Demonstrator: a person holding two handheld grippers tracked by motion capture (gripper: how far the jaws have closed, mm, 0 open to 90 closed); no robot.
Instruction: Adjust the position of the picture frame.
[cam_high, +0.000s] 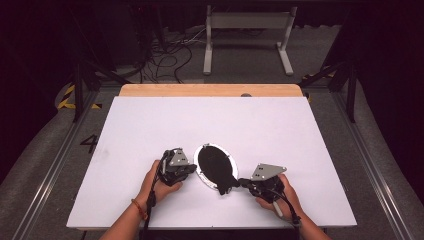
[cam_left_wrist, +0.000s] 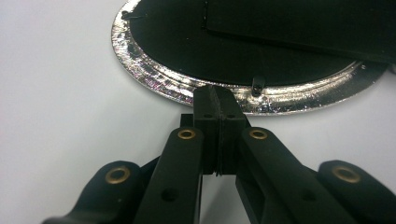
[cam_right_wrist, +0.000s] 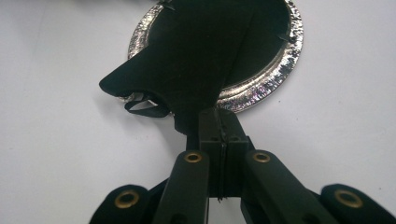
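While both hands rest low on the white table (cam_high: 150, 130), the work sits between them: an oval silver frame (cam_high: 201, 172) with a shiny, crinkled rim, lying flat near the person's edge, and a black cloth (cam_high: 216, 167) spread over its middle. In the high view the cloth covers most of the oval and runs off its near right end in a narrow tail that reaches toward the right gripper (cam_high: 243, 183). From the right gripper view, that gripper's jaws stand pressed together with a corner of the black cloth (cam_right_wrist: 187, 70) caught at their tips; the cloth rises from there in a raised fold over the frame (cam_right_wrist: 275, 70), and a small dark loop hangs below the fold's left point. The left gripper (cam_high: 192, 169) lies just beside the frame's left rim, angled toward it. In the left gripper view its jaws are closed flat against each other, with nothing visible between the pads, and their tips sit right at the silver rim (cam_left_wrist: 154, 81), beside a small black clip on that rim; whether they actually touch the metal I cannot tell. Black cloth (cam_left_wrist: 280, 37) lies inside the frame just beyond them, with a straight folded edge crossing it.
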